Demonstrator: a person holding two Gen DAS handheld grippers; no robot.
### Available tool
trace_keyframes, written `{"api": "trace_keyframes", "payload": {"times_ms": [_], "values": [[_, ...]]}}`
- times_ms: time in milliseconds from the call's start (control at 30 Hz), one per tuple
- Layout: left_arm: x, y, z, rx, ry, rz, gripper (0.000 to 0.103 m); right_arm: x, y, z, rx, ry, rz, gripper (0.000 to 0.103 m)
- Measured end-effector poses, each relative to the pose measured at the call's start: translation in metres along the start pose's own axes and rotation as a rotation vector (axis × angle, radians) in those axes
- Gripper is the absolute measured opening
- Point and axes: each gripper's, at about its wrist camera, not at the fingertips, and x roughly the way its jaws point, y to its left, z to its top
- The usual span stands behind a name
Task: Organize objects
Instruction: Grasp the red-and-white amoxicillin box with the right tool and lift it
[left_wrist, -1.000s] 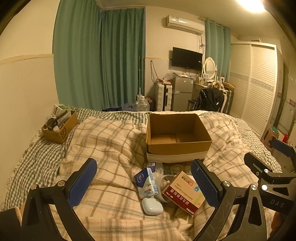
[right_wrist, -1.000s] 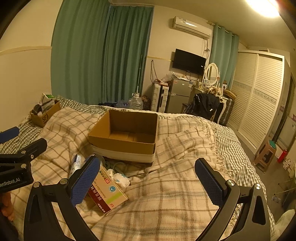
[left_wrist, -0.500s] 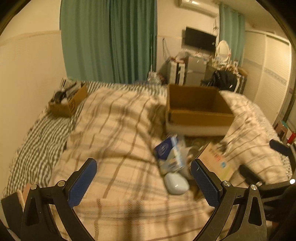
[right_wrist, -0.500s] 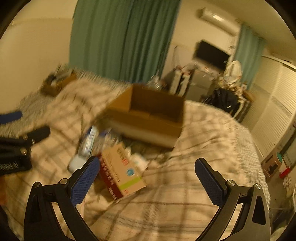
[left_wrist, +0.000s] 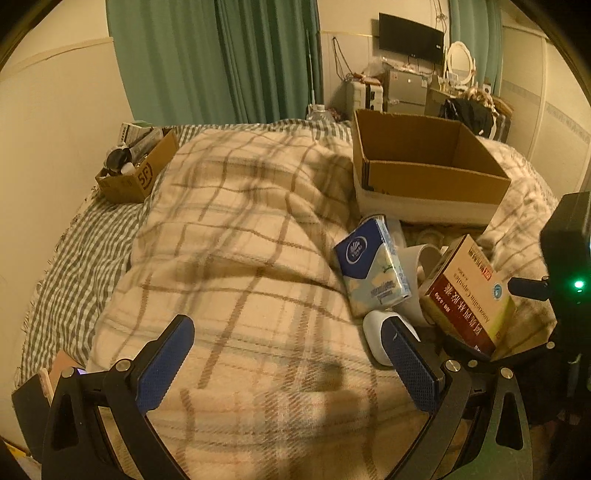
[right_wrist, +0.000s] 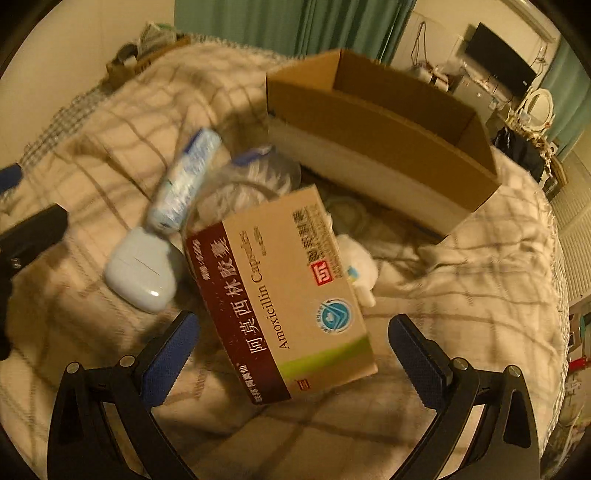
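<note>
An open cardboard box sits on a plaid blanket. In front of it lie an Amoxicillin box, a blue tissue pack, a white earbud case and a clear plastic item. My right gripper is open, its fingers on either side of the near end of the Amoxicillin box. My left gripper is open and empty over the blanket, left of the pile, its right finger by the earbud case.
A small cardboard box full of items stands at the far left of the bed by the wall. Green curtains, a TV, a dresser and wardrobe doors lie beyond the bed. The left gripper's body shows at the left edge.
Both grippers have moved down and forward toward the pile. The right one has come close over the Amoxicillin box; the left has shifted to the pile's left side.
</note>
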Motion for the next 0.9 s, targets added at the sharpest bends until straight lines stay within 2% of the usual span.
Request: {"api": "trace_keyframes", "payload": {"times_ms": [33, 67, 267, 333, 367, 400, 433, 500, 567, 633, 667, 700, 733, 767, 833, 900], "values": [[0.001, -0.002, 0.0, 0.004, 0.004, 0.002, 0.103, 0.002, 0.0, 0.0, 0.0, 0.005, 0.001, 0.094], [0.002, -0.003, 0.0, 0.009, 0.009, 0.004, 0.103, 0.001, 0.0, -0.001, 0.003, 0.003, 0.013, 0.085], [0.0, -0.018, 0.001, 0.054, 0.022, 0.031, 0.103, -0.049, -0.024, -0.007, 0.105, -0.157, 0.033, 0.081], [0.0, -0.03, 0.001, 0.083, 0.028, 0.023, 0.103, -0.067, -0.035, -0.008, 0.13, -0.203, 0.001, 0.08], [0.002, -0.038, 0.001, 0.104, 0.032, 0.019, 0.103, -0.074, -0.04, -0.008, 0.134, -0.22, -0.015, 0.066], [0.003, -0.047, 0.001, 0.126, 0.034, 0.016, 0.103, -0.08, -0.045, -0.009, 0.142, -0.233, -0.004, 0.028], [0.007, -0.054, 0.0, 0.143, 0.039, 0.012, 0.103, -0.082, -0.05, -0.009, 0.157, -0.235, 0.004, 0.021], [0.015, -0.067, 0.0, 0.166, 0.062, 0.002, 0.102, -0.079, -0.06, -0.012, 0.176, -0.227, 0.011, 0.022], [0.026, -0.078, -0.002, 0.188, 0.096, -0.004, 0.099, -0.071, -0.064, -0.012, 0.173, -0.205, 0.055, 0.022], [0.037, -0.086, -0.005, 0.223, 0.119, 0.019, 0.092, -0.07, -0.068, -0.015, 0.179, -0.213, 0.08, 0.024], [0.044, -0.089, -0.008, 0.236, 0.136, 0.03, 0.089, -0.069, -0.067, -0.016, 0.18, -0.212, 0.085, 0.029], [0.05, -0.09, -0.009, 0.24, 0.148, 0.032, 0.083, -0.067, -0.069, -0.017, 0.186, -0.207, 0.086, 0.04], [0.054, -0.09, -0.01, 0.24, 0.157, 0.033, 0.075, -0.064, -0.07, -0.019, 0.191, -0.199, 0.079, 0.046], [0.055, -0.09, -0.01, 0.238, 0.158, 0.032, 0.072, -0.061, -0.072, -0.021, 0.197, -0.191, 0.076, 0.052], [0.053, -0.09, -0.01, 0.236, 0.151, 0.01, 0.053, -0.054, -0.07, -0.022, 0.199, -0.179, 0.094, 0.052], [0.051, -0.089, -0.01, 0.231, 0.14, 0.004, 0.053, -0.053, -0.067, -0.022, 0.182, -0.177, 0.074, 0.053]]}}
